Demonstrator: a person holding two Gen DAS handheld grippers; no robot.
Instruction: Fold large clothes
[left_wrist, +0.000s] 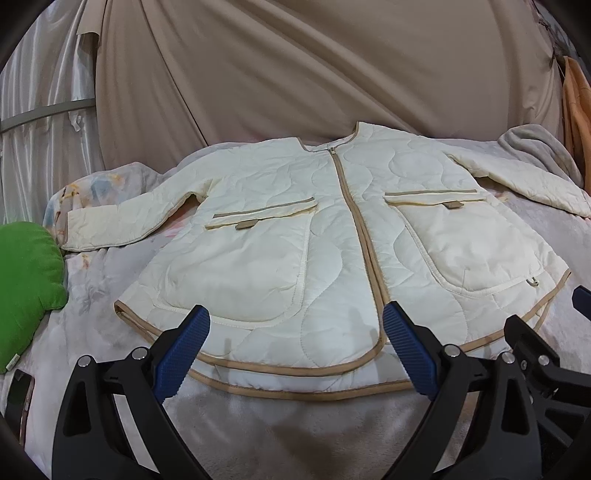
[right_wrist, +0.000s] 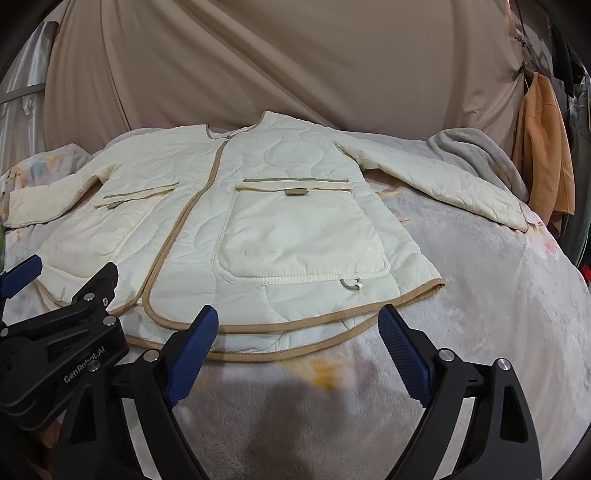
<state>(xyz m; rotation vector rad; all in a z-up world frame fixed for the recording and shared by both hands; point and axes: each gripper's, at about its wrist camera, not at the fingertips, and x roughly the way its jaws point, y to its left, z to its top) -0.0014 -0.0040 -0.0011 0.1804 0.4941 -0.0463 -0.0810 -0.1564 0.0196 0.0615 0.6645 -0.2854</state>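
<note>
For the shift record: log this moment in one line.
jacket: flat, zipped, unfolded | left hand-held gripper: open, empty | right hand-held gripper: open, empty

Bed (left_wrist: 332, 424) covered with a pale floral fleece blanket. Green cushion (left_wrist: 26, 291) at its left edge, phone (left_wrist: 18, 402) just below it. Grey blanket (right_wrist: 476, 158) bunched at far right corner. Beige drape (left_wrist: 314, 66) behind; orange garment (right_wrist: 546, 147) hanging right.

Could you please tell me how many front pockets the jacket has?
2: one pocket on the jacket's left half as pictured, one pocket on its right half. None seems hidden.
</note>
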